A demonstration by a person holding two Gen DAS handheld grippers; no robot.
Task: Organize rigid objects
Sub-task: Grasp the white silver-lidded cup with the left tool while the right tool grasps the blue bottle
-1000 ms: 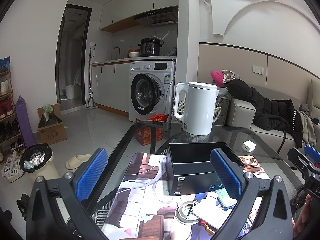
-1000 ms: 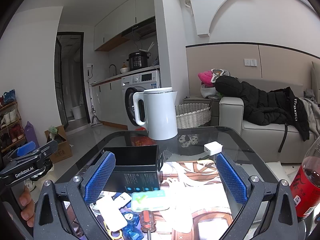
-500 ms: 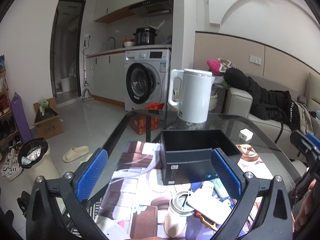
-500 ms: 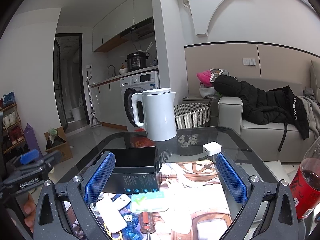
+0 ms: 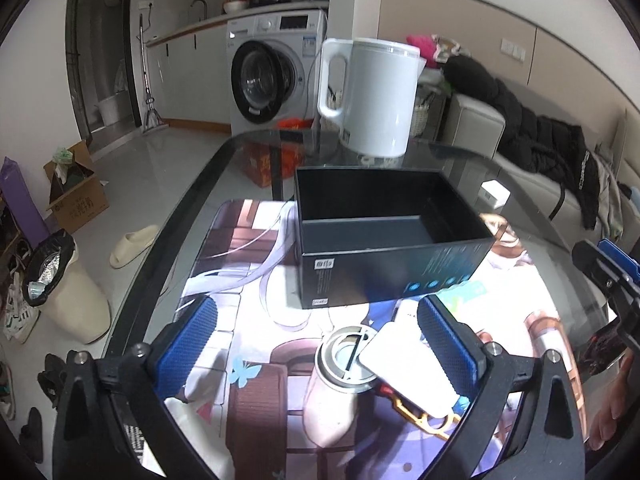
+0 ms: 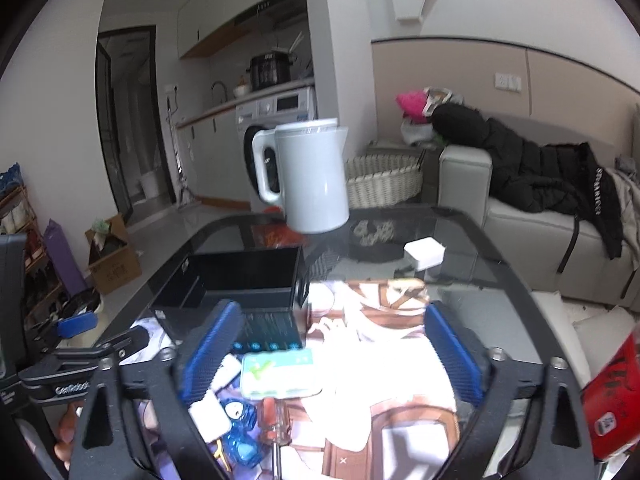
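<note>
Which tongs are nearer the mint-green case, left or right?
Right. The right tongs are closing with the mint-green case between the fingers, no contact showing. The left tongs hang over the metal-lidded cup, case beyond their right finger.

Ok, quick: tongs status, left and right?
Left tongs: open, holding nothing.
Right tongs: closing, nothing gripped yet.

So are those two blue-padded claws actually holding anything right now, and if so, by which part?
Nothing is held. The left gripper hangs open over the clutter by the black box. The right gripper is closing, its pads not pressing anything.
</note>
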